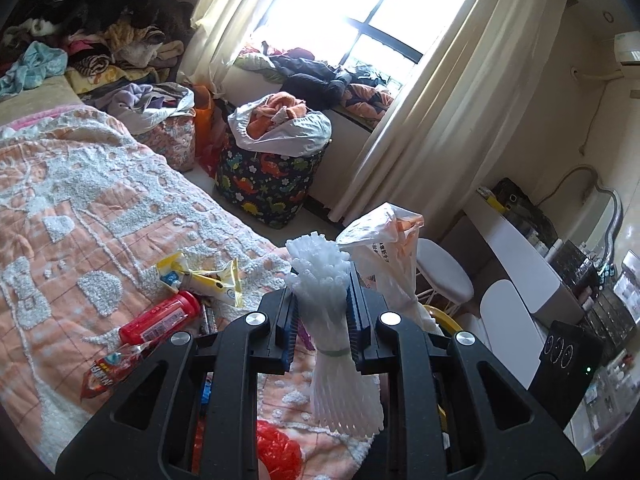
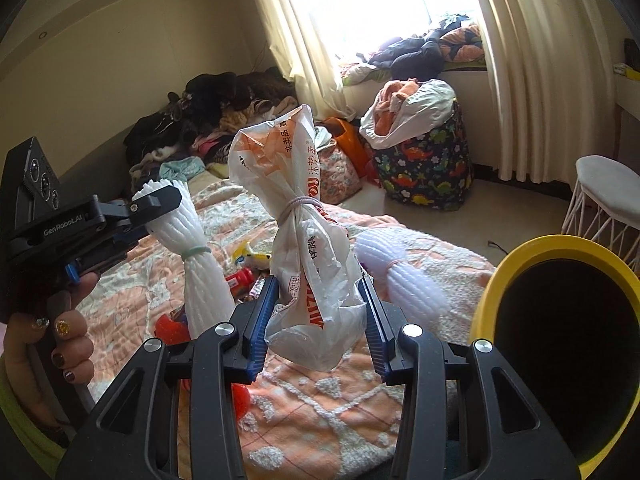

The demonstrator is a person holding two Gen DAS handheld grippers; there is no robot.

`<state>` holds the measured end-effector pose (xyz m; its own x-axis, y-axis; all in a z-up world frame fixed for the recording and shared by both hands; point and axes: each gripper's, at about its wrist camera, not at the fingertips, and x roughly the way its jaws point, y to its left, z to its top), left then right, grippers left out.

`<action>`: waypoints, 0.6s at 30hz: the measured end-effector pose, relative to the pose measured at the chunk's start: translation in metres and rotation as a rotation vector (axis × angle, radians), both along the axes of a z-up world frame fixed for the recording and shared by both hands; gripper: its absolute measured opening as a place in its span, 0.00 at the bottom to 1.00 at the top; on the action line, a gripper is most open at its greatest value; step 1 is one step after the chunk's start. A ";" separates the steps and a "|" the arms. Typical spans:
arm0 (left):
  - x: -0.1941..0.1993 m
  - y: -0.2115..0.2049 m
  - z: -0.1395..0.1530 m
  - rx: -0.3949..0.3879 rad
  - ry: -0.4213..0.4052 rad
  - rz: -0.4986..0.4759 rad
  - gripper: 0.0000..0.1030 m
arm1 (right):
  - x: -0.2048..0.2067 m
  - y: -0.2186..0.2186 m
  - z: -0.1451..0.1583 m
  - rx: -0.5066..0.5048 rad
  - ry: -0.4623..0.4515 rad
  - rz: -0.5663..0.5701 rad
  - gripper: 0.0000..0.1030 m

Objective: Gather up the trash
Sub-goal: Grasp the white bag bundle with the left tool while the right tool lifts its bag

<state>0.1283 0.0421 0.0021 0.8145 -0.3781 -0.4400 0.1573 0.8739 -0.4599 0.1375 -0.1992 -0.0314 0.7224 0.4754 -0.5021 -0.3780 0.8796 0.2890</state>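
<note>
Left gripper (image 1: 322,312) clamps foam net (image 1: 340,360), right gripper (image 2: 318,316) clamps tied bag (image 2: 304,248), both above bed (image 1: 80,208). Wrappers (image 1: 200,280), red bottle (image 1: 160,318) nearby. Bin (image 2: 560,344) cut off right.

Home bedroom: bed (image 1: 80,200), clothes pile (image 1: 100,8).

We see a bed with an orange-and-white tufted quilt (image 1: 80,200); on it lie a red plastic bottle (image 1: 160,317), yellow snack wrappers (image 1: 200,278) and a white foam-net bundle (image 2: 400,276).
</note>
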 end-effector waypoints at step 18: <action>0.002 -0.063 0.000 0.069 0.013 -0.073 0.14 | -0.006 -0.065 -0.001 0.049 -0.003 -0.121 0.38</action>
